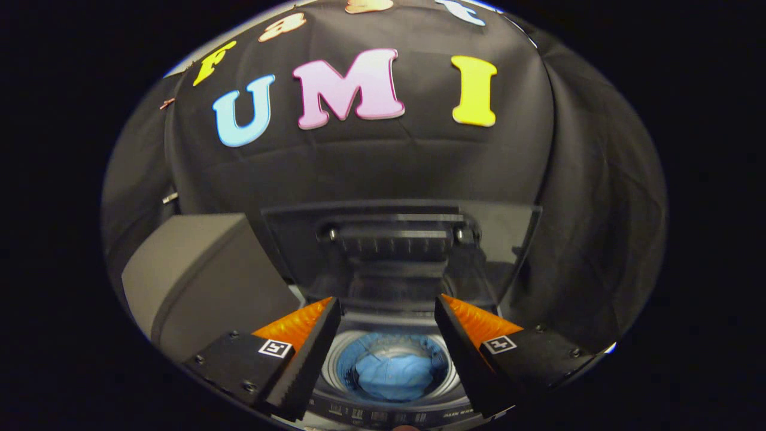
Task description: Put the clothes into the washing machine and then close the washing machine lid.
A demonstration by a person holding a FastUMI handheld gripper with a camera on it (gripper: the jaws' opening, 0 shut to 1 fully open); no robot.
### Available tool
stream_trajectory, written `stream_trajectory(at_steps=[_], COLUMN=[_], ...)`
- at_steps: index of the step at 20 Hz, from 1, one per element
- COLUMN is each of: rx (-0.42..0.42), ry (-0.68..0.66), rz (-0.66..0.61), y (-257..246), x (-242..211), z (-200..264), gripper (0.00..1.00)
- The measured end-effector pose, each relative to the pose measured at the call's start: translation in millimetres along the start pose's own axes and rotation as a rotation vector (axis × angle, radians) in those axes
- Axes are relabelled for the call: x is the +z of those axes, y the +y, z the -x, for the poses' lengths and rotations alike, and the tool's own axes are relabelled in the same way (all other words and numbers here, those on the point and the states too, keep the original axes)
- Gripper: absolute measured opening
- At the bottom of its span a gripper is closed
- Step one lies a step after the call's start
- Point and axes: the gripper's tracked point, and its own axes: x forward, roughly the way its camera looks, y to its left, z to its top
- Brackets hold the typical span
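A small top-loading washing machine [389, 410] stands just ahead of and below my fingers. Its clear, dark-tinted lid [401, 251] stands raised upright behind the drum, with a black hinge bar across it. A blue piece of clothing [392, 374] lies crumpled at the bottom of the round drum. My gripper [388, 306] hangs above the drum mouth, open, its two orange-and-black fingers [311, 335] spread wide with nothing between them. The garment shows in the gap between the fingers, well below them.
A grey box-shaped object [197, 281] stands close to the left of the washing machine. Black cloth walls the booth behind and to the right of the raised lid.
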Motion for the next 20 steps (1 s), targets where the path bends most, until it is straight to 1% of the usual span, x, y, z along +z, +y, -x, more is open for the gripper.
stream_trajectory(at_steps=[2, 4, 7, 9, 11, 12, 13, 14, 15, 16, 17, 20], rx=[-0.015, -0.013, -0.025, -0.059, -0.087, -0.089, -0.076, -0.07, -0.064, -0.061, -0.062, -0.055], ry=[-0.074, -0.158, -0.186, -0.158, -0.099, -0.061, -0.013, -0.05, -0.026, -0.039, -0.037, -0.029], rz=[0.026, 0.036, 0.034, 0.024, 0.011, 0.012, 0.005, -0.029, -0.021, -0.001, -0.002, -0.007], y=[-2.9, -1.0, -1.9, -11.0, -16.6, -16.4, -14.5, -14.1, -14.5, -15.8, -16.6, -16.0], x=[38.7, 75.2, 106.4, 110.0, 101.8, 92.6, 78.9, 89.3, 82.6, 82.6, 81.7, 79.9], z=[-7.2, -21.2, -52.1, -84.8, -110.4, -119.8, -123.7, -120.6, -121.1, -119.3, -120.9, -119.5], gripper=[0.99, 0.99, 0.99, 0.99, 0.99, 0.99, 0.99, 0.99, 0.98, 0.98, 0.99, 0.99])
